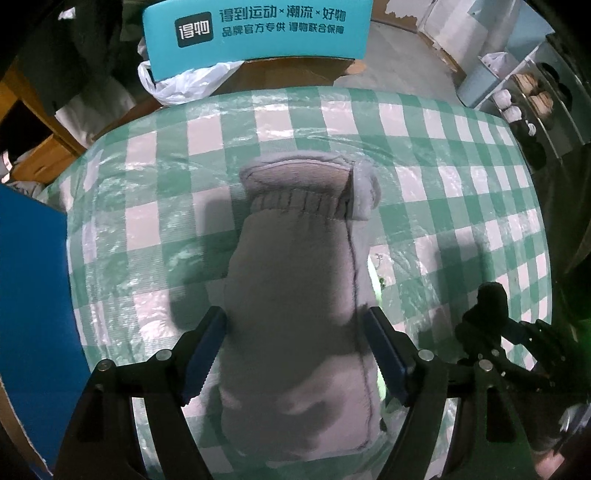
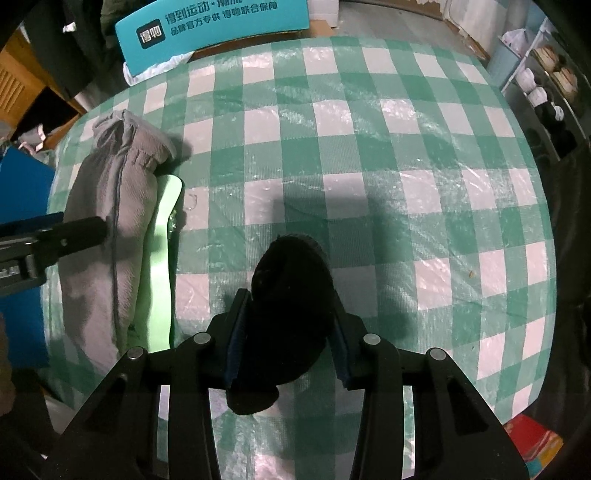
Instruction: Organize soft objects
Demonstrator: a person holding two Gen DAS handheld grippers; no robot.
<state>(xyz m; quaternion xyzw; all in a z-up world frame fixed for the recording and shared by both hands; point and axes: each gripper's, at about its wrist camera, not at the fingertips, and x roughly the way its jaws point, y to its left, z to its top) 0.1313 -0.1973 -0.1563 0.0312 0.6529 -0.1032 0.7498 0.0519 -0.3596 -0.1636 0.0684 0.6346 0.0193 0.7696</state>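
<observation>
A grey fleece glove [image 1: 291, 280] lies lengthwise on the green-and-white checked tablecloth [image 1: 461, 206], its cuff pointing away from me. My left gripper [image 1: 295, 314] points down over it, its blue pads [image 1: 207, 343] standing wide on either side of the glove's body, close to its edges without squeezing it. A pale green flat item [image 2: 162, 258] peeks out from under the glove [image 2: 107, 236]. My right gripper [image 2: 290, 299] is shut on a black glove [image 2: 291, 295] just above the cloth. In the left wrist view the black glove [image 1: 487, 295] shows at the right.
A teal printed board [image 1: 255, 33] and a white plastic bag [image 1: 177, 85] stand beyond the table's far edge. A blue panel [image 1: 33, 295] is at the left. A shelf with shoes [image 2: 550, 77] is at the right. A red box [image 2: 532, 443] lies low right.
</observation>
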